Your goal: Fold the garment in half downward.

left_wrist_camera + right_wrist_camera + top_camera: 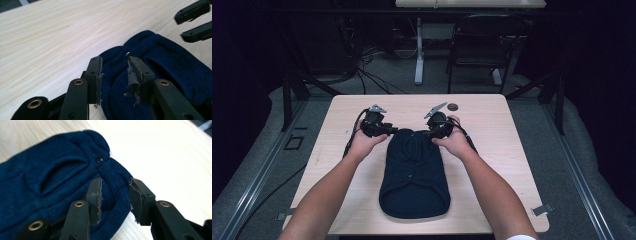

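My left gripper [115,75] and right gripper [116,197] both stand spread, each straddling an edge of the navy knit garment [414,170] at frame centre on the table [492,115], not pinching.

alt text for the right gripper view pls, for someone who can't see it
The right gripper has its two black jaws set either side of the rolled edge of a dark blue knitted garment lying on a light wooden table, with the fabric between the pads. A small dark snap button sits near the garment's edge.
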The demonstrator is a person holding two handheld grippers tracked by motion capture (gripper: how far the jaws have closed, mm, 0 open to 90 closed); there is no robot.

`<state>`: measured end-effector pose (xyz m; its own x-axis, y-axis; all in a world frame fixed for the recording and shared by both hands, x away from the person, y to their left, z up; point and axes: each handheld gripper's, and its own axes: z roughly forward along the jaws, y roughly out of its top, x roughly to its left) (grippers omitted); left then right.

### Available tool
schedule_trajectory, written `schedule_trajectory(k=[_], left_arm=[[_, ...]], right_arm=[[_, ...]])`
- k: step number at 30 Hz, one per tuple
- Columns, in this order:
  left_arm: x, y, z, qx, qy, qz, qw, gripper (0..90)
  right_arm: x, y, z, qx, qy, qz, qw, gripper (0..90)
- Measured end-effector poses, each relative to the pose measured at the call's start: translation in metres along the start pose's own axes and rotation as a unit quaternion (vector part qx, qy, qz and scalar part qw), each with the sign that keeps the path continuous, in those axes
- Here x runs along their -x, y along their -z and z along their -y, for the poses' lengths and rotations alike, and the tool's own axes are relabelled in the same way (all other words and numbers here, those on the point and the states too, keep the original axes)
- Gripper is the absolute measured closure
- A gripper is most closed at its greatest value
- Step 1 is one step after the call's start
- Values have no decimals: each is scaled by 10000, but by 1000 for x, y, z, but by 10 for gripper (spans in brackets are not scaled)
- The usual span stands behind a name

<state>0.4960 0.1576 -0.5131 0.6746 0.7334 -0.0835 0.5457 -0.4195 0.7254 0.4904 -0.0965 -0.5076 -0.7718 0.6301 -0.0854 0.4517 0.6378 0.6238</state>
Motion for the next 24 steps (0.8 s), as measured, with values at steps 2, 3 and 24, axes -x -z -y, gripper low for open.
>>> schedule_trajectory(k=[2, 3, 24], left_arm=[[-2, -10, 1, -155, -2, -40, 9999, 649], [-2, -10, 1, -155, -2, -40, 9999, 649], [9, -48, 8, -558, -175, -556, 9967, 668]], right_arm=[[3, -10, 1, -114, 4, 34, 9999, 605], [3, -14, 2, -93, -57, 37, 9999, 606], [8, -45, 15, -664, -150, 535, 9962, 618]])
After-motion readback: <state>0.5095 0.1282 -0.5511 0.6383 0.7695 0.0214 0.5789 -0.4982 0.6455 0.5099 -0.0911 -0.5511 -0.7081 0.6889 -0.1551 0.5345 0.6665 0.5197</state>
